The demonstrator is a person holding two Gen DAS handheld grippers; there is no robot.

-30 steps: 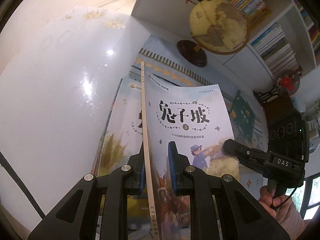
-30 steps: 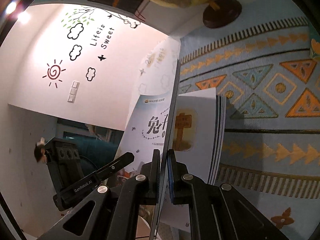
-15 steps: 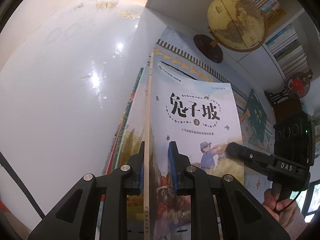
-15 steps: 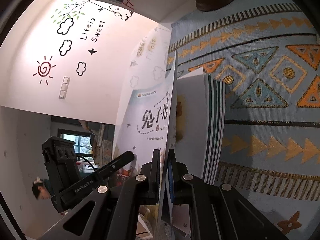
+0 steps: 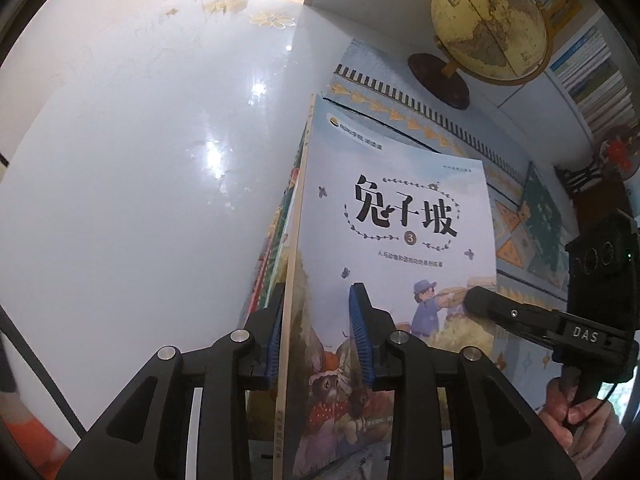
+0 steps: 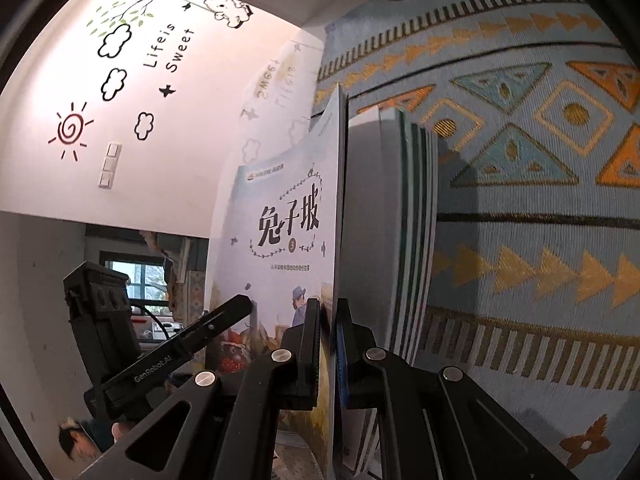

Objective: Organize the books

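Note:
A pale blue picture book [image 5: 392, 208] stands upright on its edge, cover to the right in the left wrist view. Its spine sits between the jaws of my left gripper [image 5: 316, 320], which are opening; the right pad [image 5: 358, 320] stands clear of the cover. My right gripper [image 6: 328, 312] is shut on the book's [image 6: 288, 220] opposite edge and also shows in the left wrist view [image 5: 474, 300]. A row of upright books [image 6: 404, 220] stands right behind it, their edges showing beside the spine [image 5: 276, 248]. My left gripper [image 6: 240, 304] appears at the left of the right wrist view.
The books stand on a blue cloth with orange triangles [image 6: 520, 240] laid over a glossy white table [image 5: 140, 160]. A globe on a dark wooden base [image 5: 488, 20] stands behind the books. Bookshelves [image 5: 592, 60] fill the far right. A hand [image 5: 572, 412] holds the right gripper.
The left gripper's jaws have spread apart off the book's spine. The book has come down closer against the row of books, with the right gripper still clamped on it.

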